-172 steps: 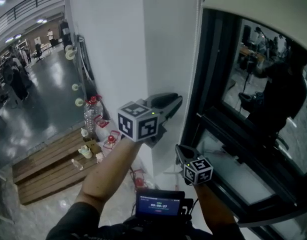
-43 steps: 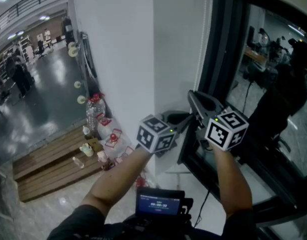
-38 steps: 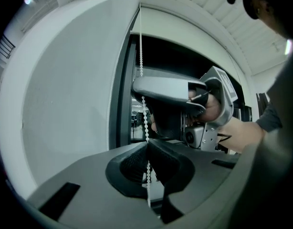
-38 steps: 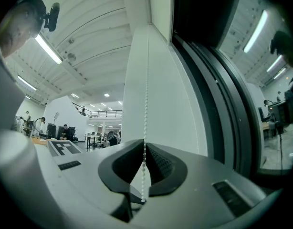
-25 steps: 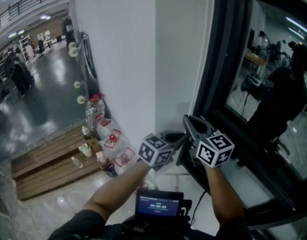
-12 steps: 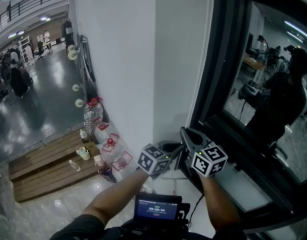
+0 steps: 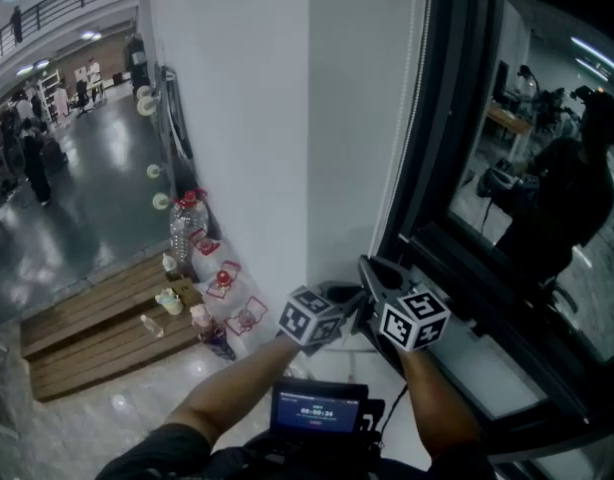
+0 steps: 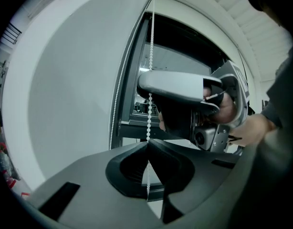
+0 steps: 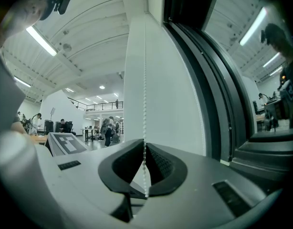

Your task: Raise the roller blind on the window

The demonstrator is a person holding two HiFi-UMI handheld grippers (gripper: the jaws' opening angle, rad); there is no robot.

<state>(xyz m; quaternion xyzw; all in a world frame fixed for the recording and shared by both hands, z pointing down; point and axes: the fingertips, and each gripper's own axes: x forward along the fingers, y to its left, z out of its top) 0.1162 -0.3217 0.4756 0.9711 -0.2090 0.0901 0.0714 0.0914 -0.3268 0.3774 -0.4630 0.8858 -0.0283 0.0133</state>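
Hanging down the left edge of the dark window (image 7: 527, 168) frame, in the upper middle of the head view, the bead chain (image 7: 405, 128) of the roller blind is seen against the white wall (image 7: 247, 118). Both grippers are held side by side at the lower centre of that view, at the foot of the frame. In the left gripper view, the left gripper (image 8: 147, 144) is closed on the bead chain (image 8: 150, 113), the jaws pressed together with the beads pinched between them and a short length showing below. The right gripper (image 8: 180, 87) is seen just above it in that view, on the same strand. In the right gripper view, the right gripper (image 9: 145, 147) is likewise clamped on the bead chain (image 9: 145, 80), which runs straight up to the top of the frame. A large water bottle (image 7: 184, 230) and a wooden platform (image 7: 97, 338) are seen at the lower left of the head view.
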